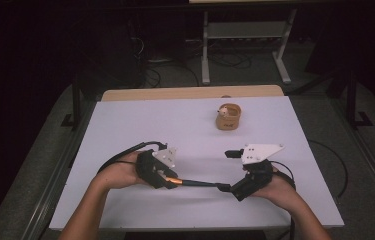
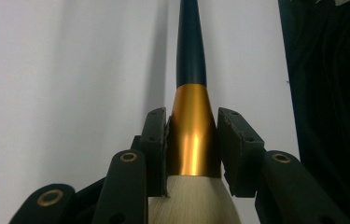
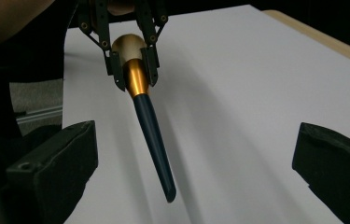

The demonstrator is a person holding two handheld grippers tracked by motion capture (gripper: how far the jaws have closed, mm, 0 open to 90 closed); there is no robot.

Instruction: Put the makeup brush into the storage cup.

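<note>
Left hand-held gripper [image 2: 192,140] clamping brush [image 3: 149,126] ferrule, right hand-held gripper [image 3: 196,163] wide, cup [image 1: 228,116] well apart

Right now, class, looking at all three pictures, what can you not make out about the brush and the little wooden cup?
- Brush bristle tip: cut off by the left gripper view's bottom edge; behind the left gripper in the right gripper view.
- Wooden cup contents: too small in the high view.
- Brush handle end in the high view: hidden by the right gripper.

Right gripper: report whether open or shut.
Open. The right gripper has its jaws spread wide, the brush handle between them untouched.
</note>
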